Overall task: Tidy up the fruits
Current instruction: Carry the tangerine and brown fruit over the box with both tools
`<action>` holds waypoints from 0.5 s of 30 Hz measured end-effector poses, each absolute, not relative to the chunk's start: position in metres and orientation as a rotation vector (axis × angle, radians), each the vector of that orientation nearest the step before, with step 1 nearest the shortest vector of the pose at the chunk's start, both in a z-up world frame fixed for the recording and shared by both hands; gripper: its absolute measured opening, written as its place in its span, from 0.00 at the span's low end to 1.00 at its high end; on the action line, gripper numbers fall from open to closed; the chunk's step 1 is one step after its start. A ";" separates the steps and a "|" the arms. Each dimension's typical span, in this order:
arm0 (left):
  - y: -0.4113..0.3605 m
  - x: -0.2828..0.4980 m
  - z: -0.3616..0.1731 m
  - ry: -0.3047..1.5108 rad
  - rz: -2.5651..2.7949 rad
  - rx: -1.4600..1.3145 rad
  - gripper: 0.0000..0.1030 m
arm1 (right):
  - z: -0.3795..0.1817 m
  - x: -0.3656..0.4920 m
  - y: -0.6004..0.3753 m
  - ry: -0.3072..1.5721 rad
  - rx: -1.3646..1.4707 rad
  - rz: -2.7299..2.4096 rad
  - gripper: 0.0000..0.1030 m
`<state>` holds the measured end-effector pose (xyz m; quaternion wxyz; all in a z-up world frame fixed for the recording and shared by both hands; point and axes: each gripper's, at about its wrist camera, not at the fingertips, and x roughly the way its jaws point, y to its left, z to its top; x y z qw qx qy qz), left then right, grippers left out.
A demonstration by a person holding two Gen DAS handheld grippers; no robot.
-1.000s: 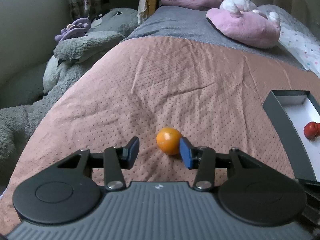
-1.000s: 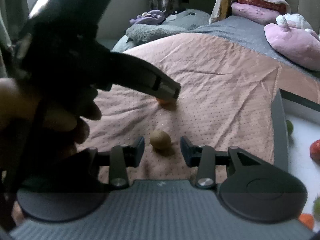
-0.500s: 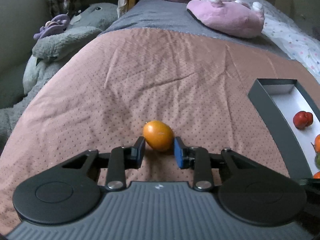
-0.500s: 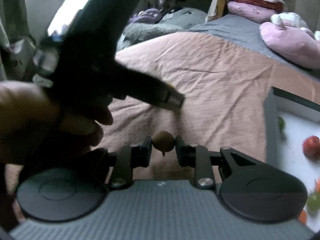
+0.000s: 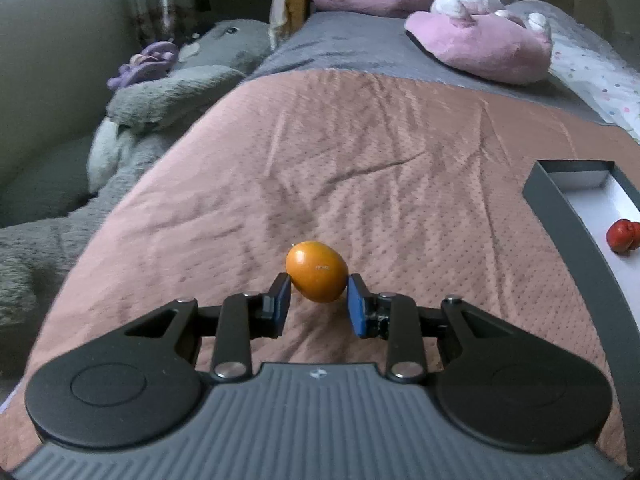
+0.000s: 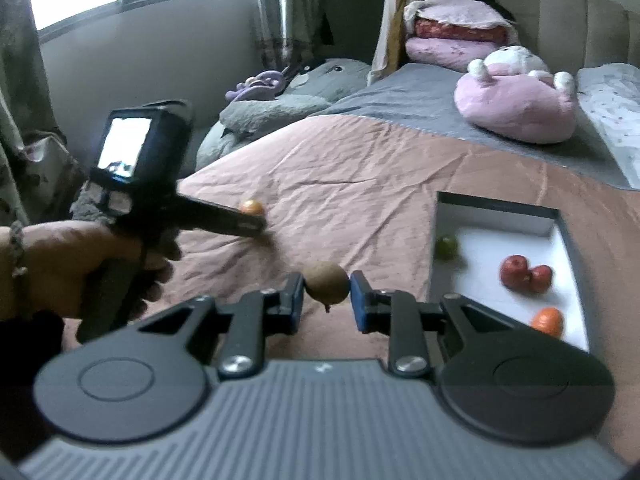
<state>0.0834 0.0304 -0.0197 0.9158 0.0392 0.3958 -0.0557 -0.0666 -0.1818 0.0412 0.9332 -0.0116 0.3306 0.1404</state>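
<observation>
- Orange fruit (image 5: 317, 277): pinched at the fingertips of the left gripper (image 5: 317, 302), above the pink bedspread (image 5: 360, 168). The shallow grip may let it roll out.
- Brown fruit (image 6: 327, 282): pinched by the right gripper (image 6: 326, 300) beside the tray (image 6: 434, 240). Its round skin may slip; release early and it misses the tray.

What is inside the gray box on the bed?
The right wrist view shows the box holding a green fruit, two red fruits and an orange one. Its near corner is covered by the right claw.
</observation>
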 end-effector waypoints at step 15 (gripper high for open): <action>0.025 0.028 0.029 0.701 -0.084 0.072 0.35 | 0.057 -0.110 -0.225 0.651 -0.010 0.216 0.27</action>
